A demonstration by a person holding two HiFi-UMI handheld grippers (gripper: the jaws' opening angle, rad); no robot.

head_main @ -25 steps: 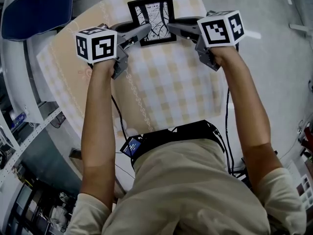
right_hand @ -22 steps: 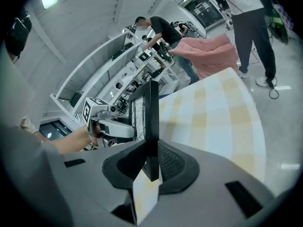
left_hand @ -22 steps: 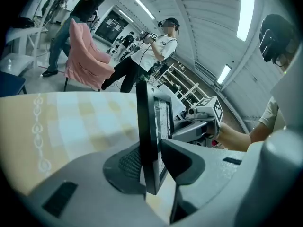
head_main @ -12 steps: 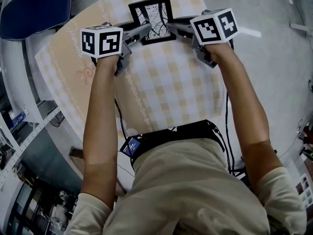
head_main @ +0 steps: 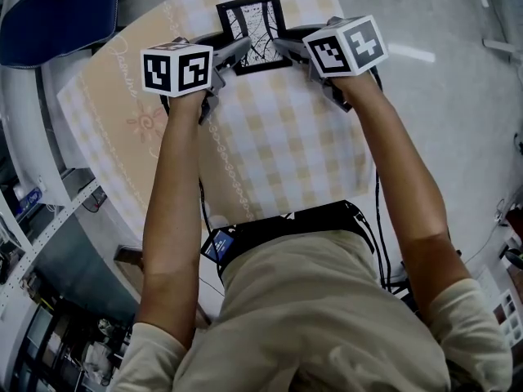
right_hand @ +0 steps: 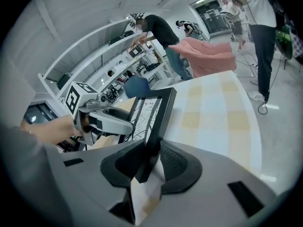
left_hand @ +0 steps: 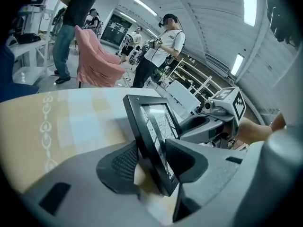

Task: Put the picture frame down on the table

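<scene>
Frame [head_main: 253, 31] at far edge of bench [head_main: 278, 145], portrait: long axis upright, leaning back, picture face toward the person. Can't tell if its bottom edge touches the bench. Left gripper [head_main: 239, 51] and right gripper [head_main: 286, 47] flank its lower corners. Both sets of fingers just opened, apart now, with the frame between them unpinched. Versus a second ago: grippers and frame lower, nearer the bench.

Head view steeply down over table [head_main: 278, 153]; both gripper views close, opposed (share picture frame [left_hand: 156, 136]).
</scene>
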